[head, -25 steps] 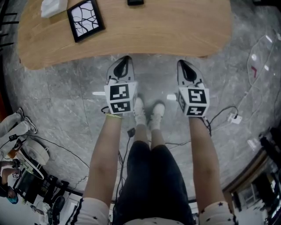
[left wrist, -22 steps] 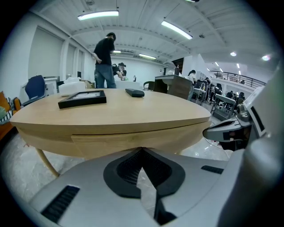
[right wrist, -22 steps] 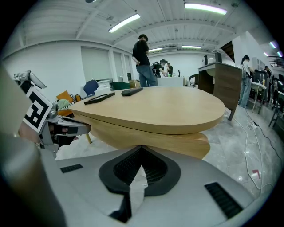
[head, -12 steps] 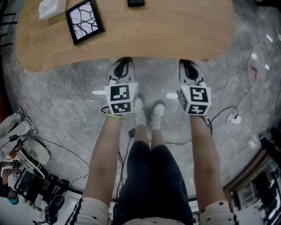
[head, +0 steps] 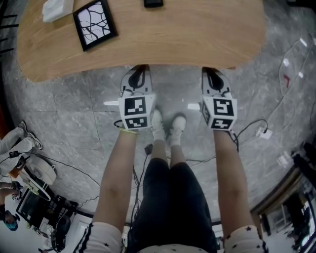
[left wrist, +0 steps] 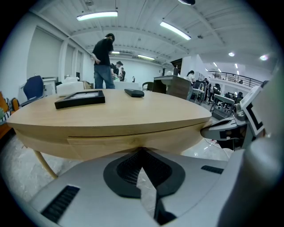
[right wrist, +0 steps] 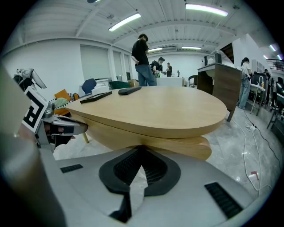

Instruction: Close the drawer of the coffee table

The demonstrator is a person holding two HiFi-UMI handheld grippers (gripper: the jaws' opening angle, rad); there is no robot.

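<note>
The oval wooden coffee table (head: 187, 34) fills the top of the head view. Its drawer front (left wrist: 111, 141) shows as a pale band just under the tabletop; in the right gripper view the drawer (right wrist: 186, 146) juts a little past the top's edge. My left gripper (head: 140, 68) is shut and empty, its tips right at the table's near edge. My right gripper (head: 209, 71) is also shut and empty, its tips under the same edge further right. From the left gripper (left wrist: 142, 150) and the right gripper (right wrist: 142, 148) the closed jaws point at the drawer front, very close or touching.
A black picture frame (head: 95, 22), a white box (head: 58, 7) and a black remote (head: 152, 3) lie on the table. The person's legs and white shoes (head: 168, 126) stand between the grippers. Cables (head: 261, 131) trail on the grey floor. A person (left wrist: 104, 62) stands behind the table.
The right gripper has edged a little forward, so its tips now sit under the table's edge. The left gripper has stayed put. Both stay shut.
</note>
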